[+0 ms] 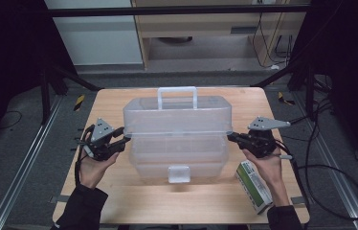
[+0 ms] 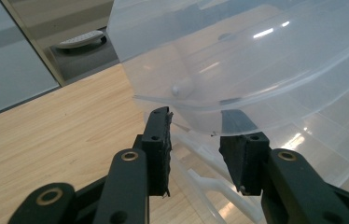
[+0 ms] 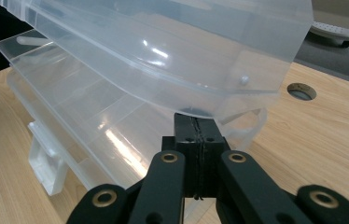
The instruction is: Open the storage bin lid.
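Your clear plastic storage box [image 1: 179, 143] sits in the middle of the wooden table [image 1: 119, 196], its lid [image 1: 177, 115] raised and tilted back with the white carry handle [image 1: 177, 96] sticking up at the far side and the front latch [image 1: 179, 174] facing you. Your left gripper [image 1: 123, 140] is at the box's left end, just under the lid's lip; in the left gripper view its jaws stand spread apart with the lid's edge [image 2: 186, 100] just beyond them and the pads pressing on nothing. Your right gripper [image 1: 231, 137] is at the box's right end, and in the right gripper view its jaws are pressed together right at the lid's rim [image 3: 196, 109]; whether a thin lip is pinched between them cannot be told from the pictures.

Near your right forearm, a green and white carton [image 1: 254, 186] lies on the table by the box's right front corner, apart from the box. A round cable hole [image 3: 301, 91] shows in the tabletop beyond the right end of the box. Cables [image 1: 330, 177] trail over the floor to the right of the table, and a yellow and black marker [image 1: 79, 102] lies on the floor off the far left corner
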Motion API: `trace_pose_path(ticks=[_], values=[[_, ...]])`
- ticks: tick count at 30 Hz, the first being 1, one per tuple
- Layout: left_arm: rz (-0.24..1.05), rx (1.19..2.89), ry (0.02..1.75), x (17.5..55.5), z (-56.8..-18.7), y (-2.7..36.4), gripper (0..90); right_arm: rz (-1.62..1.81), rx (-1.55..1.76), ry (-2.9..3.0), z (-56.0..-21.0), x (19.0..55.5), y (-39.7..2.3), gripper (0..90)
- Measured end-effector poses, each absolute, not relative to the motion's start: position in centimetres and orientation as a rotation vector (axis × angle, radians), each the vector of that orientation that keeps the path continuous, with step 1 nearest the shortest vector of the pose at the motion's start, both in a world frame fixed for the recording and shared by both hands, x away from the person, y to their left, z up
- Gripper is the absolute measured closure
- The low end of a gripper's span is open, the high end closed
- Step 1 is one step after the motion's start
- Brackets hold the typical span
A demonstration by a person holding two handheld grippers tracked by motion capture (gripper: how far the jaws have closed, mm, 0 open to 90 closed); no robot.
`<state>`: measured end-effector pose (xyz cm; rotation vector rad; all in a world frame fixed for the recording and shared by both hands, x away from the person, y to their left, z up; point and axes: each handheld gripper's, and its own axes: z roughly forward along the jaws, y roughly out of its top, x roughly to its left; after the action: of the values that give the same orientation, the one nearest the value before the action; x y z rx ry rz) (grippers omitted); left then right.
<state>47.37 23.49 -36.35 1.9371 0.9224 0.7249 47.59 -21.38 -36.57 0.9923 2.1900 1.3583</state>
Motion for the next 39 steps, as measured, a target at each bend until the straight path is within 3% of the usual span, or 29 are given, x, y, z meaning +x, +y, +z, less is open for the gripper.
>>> trace_pose_path(ticks=[14,19,27,30,39], values=[[0.754,1.937,0.939,47.7,-36.3,23.1,64.0,1.35,0.99,2.198,-36.6,47.5,-21.2,88.7],[0.754,1.949,0.94,47.7,-36.3,23.2,64.5,1.322,1.001,2.197,-37.0,47.5,-21.2,83.1],[0.755,1.95,0.941,47.7,-36.3,23.2,64.7,1.236,1.079,2.218,-38.3,47.1,-21.8,64.4],[0.751,1.946,0.942,47.7,-36.3,23.2,64.7,1.202,1.086,2.234,-38.9,46.9,-21.8,61.4],[0.745,1.943,0.942,47.8,-36.3,23.3,64.6,1.195,1.152,2.258,-40.3,47.3,-21.8,64.2]])
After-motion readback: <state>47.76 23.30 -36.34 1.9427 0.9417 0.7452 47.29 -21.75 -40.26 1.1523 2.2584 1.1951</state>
